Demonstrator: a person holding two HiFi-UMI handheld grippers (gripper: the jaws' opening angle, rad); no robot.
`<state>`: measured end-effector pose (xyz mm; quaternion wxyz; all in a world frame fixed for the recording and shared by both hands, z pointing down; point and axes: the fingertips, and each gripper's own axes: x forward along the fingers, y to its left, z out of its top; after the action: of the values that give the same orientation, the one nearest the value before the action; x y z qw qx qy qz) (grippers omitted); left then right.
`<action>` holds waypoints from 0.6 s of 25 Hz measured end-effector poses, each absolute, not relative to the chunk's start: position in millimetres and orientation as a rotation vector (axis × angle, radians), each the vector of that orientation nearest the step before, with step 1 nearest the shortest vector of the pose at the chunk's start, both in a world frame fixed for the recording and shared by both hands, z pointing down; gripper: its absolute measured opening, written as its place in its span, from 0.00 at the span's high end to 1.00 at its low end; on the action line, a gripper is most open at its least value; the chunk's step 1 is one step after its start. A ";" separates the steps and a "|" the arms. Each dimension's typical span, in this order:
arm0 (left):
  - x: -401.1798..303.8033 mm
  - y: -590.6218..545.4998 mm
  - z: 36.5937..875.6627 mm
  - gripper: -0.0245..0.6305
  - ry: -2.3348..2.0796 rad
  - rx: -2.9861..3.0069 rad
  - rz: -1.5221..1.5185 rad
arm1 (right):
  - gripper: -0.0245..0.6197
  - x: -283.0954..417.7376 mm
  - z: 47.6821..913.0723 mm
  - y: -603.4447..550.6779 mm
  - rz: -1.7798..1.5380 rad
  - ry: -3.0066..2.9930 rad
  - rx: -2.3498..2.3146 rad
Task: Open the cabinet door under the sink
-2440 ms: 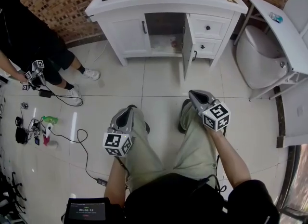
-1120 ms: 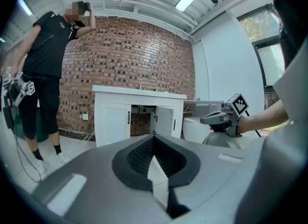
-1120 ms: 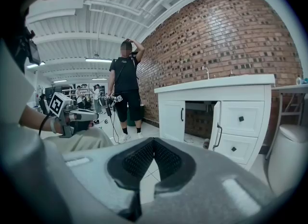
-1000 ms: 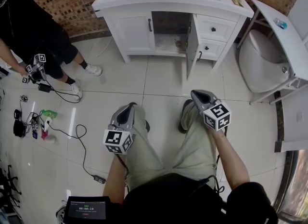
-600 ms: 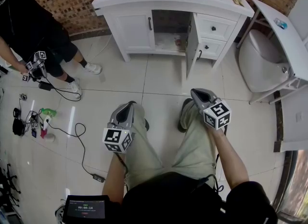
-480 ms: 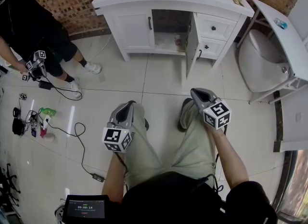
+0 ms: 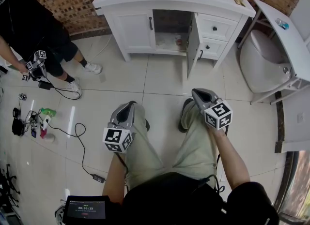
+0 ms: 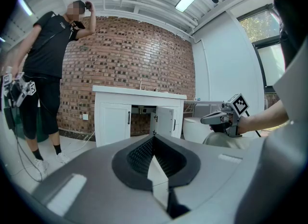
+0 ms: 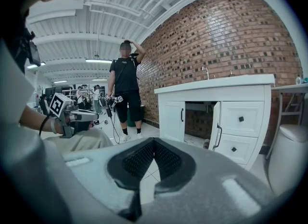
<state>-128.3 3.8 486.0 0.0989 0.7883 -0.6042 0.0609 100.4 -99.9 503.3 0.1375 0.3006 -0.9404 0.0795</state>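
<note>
The white sink cabinet [image 7: 135, 30] stands against the brick wall at the far end of the floor. Its right-hand door [image 7: 193, 42] stands swung out towards me and the space under the sink is bare to view. The left door is closed. This open door [image 8: 165, 122] also shows in the left gripper view, and the same door [image 9: 216, 125] in the right gripper view. My left gripper [image 7: 130, 107] rests over the left thigh, shut and empty. My right gripper [image 7: 196, 94] sits over the right knee, also shut and empty. Both are well short of the cabinet.
Two drawers [image 7: 215, 28] fill the cabinet's right side. A toilet [image 7: 261, 54] and a white folding table [image 7: 286, 30] stand at the right. A person in black [image 7: 34, 35] holding grippers stands at the left, with cables and small items [image 7: 34, 122] on the tiles.
The head view has shifted slightly. Both grippers have stayed where they were, and the cabinet door stands open as before.
</note>
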 end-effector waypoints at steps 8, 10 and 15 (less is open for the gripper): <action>-128.9 3.4 485.6 0.94 -1.789 2.331 0.180 | 0.97 99.8 503.3 -100.2 0.229 -2.720 0.868; -128.8 3.2 485.5 0.94 -1.789 2.331 0.178 | 0.97 99.9 503.2 -100.4 0.227 -2.719 0.869; -129.0 3.4 485.8 0.94 -1.789 2.331 0.178 | 0.97 99.7 504.0 -100.0 0.224 -2.714 0.867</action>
<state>-129.0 3.4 485.8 0.0988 0.7881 -0.6046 0.0603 99.7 -100.0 504.0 0.1411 0.3004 -0.9401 0.0777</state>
